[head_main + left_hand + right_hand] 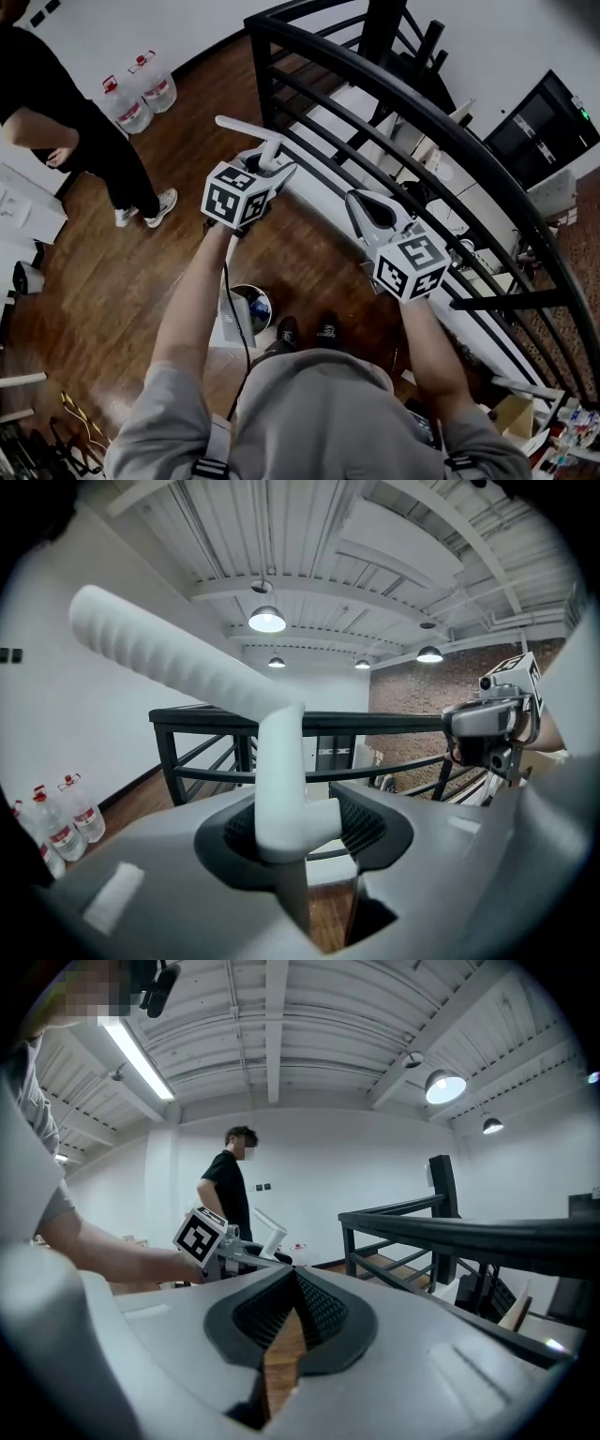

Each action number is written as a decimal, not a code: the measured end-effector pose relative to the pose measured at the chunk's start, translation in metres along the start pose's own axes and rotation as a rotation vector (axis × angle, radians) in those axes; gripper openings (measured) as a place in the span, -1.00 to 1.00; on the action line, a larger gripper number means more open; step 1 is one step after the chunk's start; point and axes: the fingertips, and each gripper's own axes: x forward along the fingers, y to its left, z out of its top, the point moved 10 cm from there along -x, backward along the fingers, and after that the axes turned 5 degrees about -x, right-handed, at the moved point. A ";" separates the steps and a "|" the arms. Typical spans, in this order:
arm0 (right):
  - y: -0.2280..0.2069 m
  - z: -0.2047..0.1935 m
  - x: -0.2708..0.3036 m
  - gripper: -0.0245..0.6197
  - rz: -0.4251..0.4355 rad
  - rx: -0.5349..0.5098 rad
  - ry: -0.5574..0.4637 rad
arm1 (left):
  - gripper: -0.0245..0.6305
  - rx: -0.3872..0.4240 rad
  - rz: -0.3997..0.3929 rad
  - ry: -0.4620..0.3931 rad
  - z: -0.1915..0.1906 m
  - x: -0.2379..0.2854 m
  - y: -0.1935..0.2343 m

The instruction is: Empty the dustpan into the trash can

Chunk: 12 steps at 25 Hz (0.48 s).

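Left claw [302, 829] is clamped on a white handle [178, 663], possibly the dustpan's; right claw [293, 1277] is clenched empty, near railing [403, 94].

The ribbed handle [281, 761] is showing plain white. The railing [412, 98] is looking black, the wooden floor [178, 122] brown, and the marker cubes [239, 195] are wearing black-and-white square patterns. The bottles [155, 91] are carrying red caps.

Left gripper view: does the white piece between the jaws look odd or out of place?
Yes. The left gripper clamps only a white angled handle, raised beside the black railing; no pan shows on it. The trash can stands on the floor by the person's shoes.
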 end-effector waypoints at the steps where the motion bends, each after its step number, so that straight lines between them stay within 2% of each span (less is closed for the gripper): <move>1: 0.003 0.000 0.001 -0.92 0.002 0.000 0.000 | -0.39 0.000 -0.001 -0.004 -0.001 -0.005 0.000; 12: 0.062 0.014 0.015 -0.92 0.031 -0.025 -0.012 | -0.39 -0.010 -0.008 -0.079 0.002 -0.091 0.002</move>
